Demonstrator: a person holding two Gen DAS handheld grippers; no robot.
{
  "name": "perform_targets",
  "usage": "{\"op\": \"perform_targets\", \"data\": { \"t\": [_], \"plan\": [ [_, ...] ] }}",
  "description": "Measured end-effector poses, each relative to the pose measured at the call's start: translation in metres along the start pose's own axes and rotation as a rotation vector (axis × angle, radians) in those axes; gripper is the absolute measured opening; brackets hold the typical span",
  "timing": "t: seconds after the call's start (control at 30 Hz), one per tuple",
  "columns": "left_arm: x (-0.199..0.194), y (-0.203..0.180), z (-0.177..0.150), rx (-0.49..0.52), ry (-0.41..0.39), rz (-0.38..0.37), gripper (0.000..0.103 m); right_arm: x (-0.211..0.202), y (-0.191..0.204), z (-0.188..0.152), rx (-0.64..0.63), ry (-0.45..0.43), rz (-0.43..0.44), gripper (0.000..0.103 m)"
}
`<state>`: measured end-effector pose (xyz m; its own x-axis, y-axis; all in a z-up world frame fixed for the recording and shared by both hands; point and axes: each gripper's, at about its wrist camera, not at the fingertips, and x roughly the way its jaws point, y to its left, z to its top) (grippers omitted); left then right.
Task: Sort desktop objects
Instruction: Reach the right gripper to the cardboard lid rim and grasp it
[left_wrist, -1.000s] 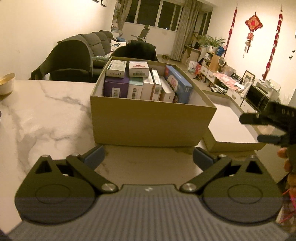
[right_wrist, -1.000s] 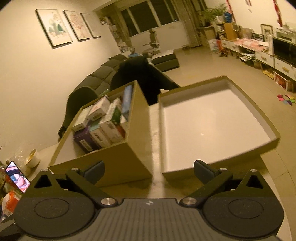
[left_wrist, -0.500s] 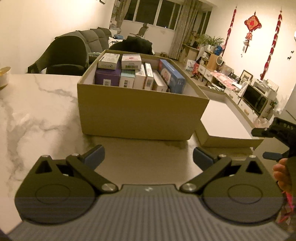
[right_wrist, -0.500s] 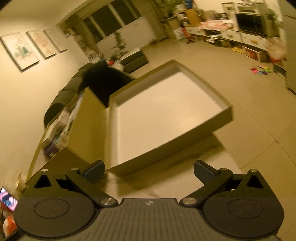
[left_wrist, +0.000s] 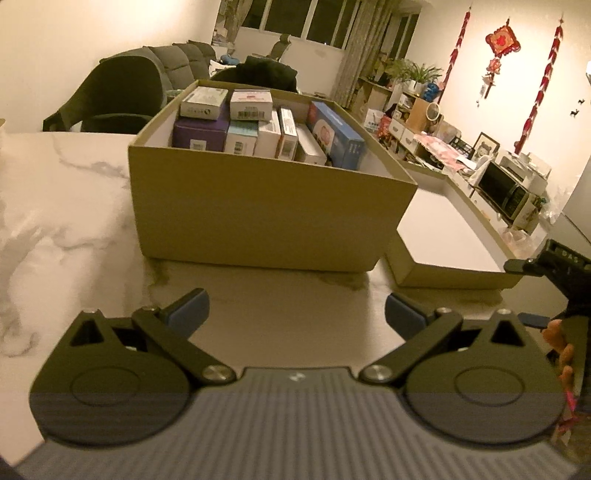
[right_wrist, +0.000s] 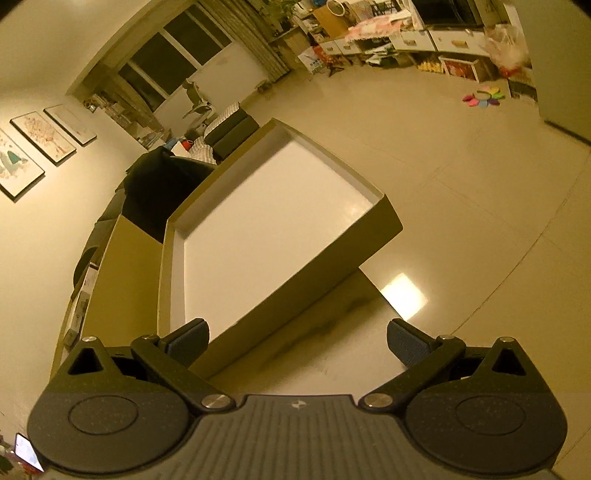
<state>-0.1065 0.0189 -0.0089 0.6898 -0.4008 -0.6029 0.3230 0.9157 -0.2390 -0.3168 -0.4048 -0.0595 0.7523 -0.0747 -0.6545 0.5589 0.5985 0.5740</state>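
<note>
A tan cardboard box (left_wrist: 258, 218) stands on the marble table (left_wrist: 62, 206), packed with several small cartons (left_wrist: 258, 129) set upright. Its lid (left_wrist: 443, 236) lies upside down to the right, white inside, at the table's right end. My left gripper (left_wrist: 295, 314) is open, held back from the box's near wall with nothing between its fingers. In the right wrist view the lid (right_wrist: 273, 218) fills the middle and the box (right_wrist: 122, 280) stands at its left. My right gripper (right_wrist: 295, 338) is open and tilted, its left finger just in front of the lid's near corner. The right gripper (left_wrist: 532, 291) shows at the left wrist view's right edge.
Dark chairs (left_wrist: 114, 96) and a sofa stand behind the table. The table's right corner (right_wrist: 369, 314) ends just past the lid, with open floor (right_wrist: 461, 184) beyond. A phone screen (right_wrist: 26, 454) glows at the lower left of the right wrist view. A person's fingers (left_wrist: 561, 354) hold the right gripper.
My left gripper drew back from the box and drifted left. My right gripper swung right and rolled, so the lid now fills its view and the box slid to the left edge.
</note>
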Motion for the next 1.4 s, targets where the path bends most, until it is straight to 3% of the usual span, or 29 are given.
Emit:
{"op": "perform_targets", "data": {
  "t": [0.2, 0.4, 0.73, 1.17, 1.4],
  "plan": [
    [0.009, -0.001, 0.001, -0.002, 0.018, -0.005, 0.103, 0.006, -0.009, 0.004, 0.028, -0.03, 0.006, 0.103],
    [0.016, -0.002, 0.003, -0.003, 0.034, -0.006, 0.103, 0.008, -0.029, 0.012, 0.152, -0.041, -0.011, 0.103],
    [0.028, -0.008, 0.004, -0.003, 0.068, -0.024, 0.103, 0.026, -0.056, 0.024, 0.267, 0.029, 0.033, 0.103],
    [0.044, -0.013, 0.006, 0.002, 0.106, -0.015, 0.103, 0.047, -0.074, 0.037, 0.334, 0.033, 0.071, 0.102],
    [0.052, -0.017, 0.006, 0.007, 0.123, -0.01, 0.103, 0.055, -0.078, 0.042, 0.329, 0.023, 0.073, 0.089]
  ]
}}
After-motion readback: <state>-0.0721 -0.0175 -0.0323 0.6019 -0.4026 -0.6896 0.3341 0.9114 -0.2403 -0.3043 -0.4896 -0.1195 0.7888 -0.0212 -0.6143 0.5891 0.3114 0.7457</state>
